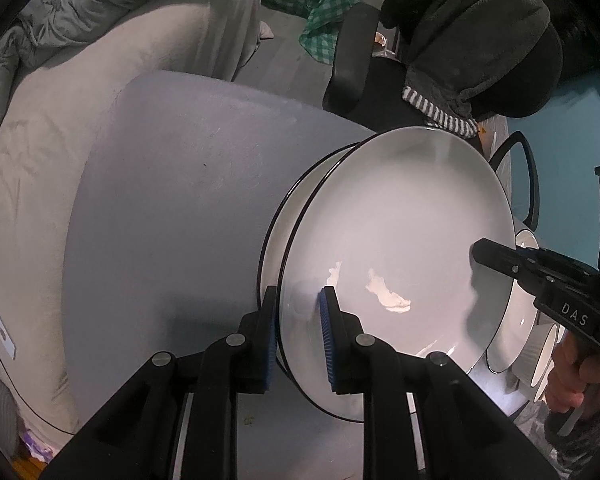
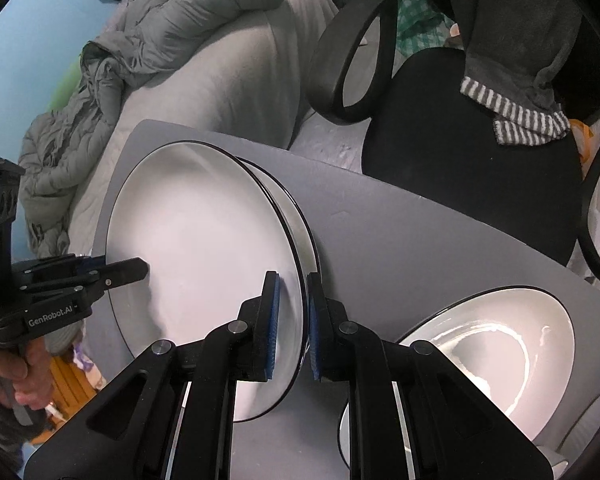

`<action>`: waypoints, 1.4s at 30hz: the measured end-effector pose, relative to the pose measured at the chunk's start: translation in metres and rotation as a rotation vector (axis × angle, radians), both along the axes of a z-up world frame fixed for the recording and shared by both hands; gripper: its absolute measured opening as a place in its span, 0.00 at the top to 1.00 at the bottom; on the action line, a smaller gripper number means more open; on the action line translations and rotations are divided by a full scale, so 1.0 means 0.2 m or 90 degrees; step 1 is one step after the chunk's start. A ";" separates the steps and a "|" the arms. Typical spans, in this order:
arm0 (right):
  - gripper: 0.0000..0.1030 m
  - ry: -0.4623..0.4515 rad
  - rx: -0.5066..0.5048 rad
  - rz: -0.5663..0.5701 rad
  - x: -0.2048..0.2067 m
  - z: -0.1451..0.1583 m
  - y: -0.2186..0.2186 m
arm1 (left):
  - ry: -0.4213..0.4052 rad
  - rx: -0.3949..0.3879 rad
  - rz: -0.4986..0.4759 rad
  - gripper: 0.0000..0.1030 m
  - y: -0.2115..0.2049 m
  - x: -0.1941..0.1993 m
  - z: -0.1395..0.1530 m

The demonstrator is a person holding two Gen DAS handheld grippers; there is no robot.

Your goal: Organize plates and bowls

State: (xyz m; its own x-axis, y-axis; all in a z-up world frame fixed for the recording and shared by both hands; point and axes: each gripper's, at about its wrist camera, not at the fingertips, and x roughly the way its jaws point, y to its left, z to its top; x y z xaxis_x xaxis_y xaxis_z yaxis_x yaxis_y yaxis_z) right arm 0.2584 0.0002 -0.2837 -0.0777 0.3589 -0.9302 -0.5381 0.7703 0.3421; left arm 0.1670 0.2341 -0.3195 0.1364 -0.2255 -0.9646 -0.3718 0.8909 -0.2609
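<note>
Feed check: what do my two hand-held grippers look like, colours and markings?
Both match: black plastic linkage arms with silver pivot pins and ribbed blue pads. The left hand-held gripper reads "GenRobot.AI" on its side; the right hand-held gripper reads "DAS". Bare hands grip both handles.

Top plate (image 1: pixel 396 248) sits tilted between both claws, its rim in the left gripper (image 1: pixel 298 336) on one side and in the right gripper (image 2: pixel 292 328) on the opposite side. Directly beneath it lies a second plate (image 1: pixel 274 240) on the table (image 1: pixel 172 208). Right of the right claw rests another plate (image 2: pixel 496 356). Beyond the table stand the sofa (image 2: pixel 236 80) and the chair (image 2: pixel 460 128).
</note>
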 end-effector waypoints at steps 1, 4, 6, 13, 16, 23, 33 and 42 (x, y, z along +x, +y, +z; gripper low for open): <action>0.87 -0.001 0.000 0.001 0.00 0.00 0.00 | 0.003 -0.001 0.002 0.82 0.00 -0.01 0.01; 0.87 0.004 0.000 -0.002 0.00 0.00 0.00 | 0.012 0.003 0.001 0.80 -0.01 0.00 0.01; 0.87 0.006 0.001 -0.005 0.01 0.00 0.00 | 0.013 0.006 0.000 0.77 -0.01 0.01 0.01; 0.87 0.015 0.005 -0.008 0.01 -0.01 -0.01 | 0.023 0.008 -0.005 0.58 -0.05 0.02 0.02; 0.87 0.020 0.006 -0.011 0.02 -0.02 -0.02 | 0.032 0.023 -0.015 0.57 -0.06 0.03 0.03; 0.87 0.022 0.011 -0.017 0.02 -0.03 -0.03 | 0.055 0.047 -0.018 0.57 -0.09 0.04 0.05; 0.95 0.007 0.015 -0.015 0.04 0.00 -0.05 | 0.038 0.093 -0.076 0.40 -0.17 0.08 0.11; 0.88 -0.007 -0.006 -0.031 0.06 0.02 -0.08 | 0.029 0.122 -0.078 0.39 -0.22 0.09 0.13</action>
State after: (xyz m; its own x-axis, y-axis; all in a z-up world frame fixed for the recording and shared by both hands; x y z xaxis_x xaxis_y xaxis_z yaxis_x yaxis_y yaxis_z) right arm 0.2713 -0.0149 -0.2789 -0.0507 0.3535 -0.9340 -0.5035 0.7986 0.3296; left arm 0.1844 0.1894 -0.2932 0.0739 -0.0504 -0.9960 -0.2647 0.9619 -0.0683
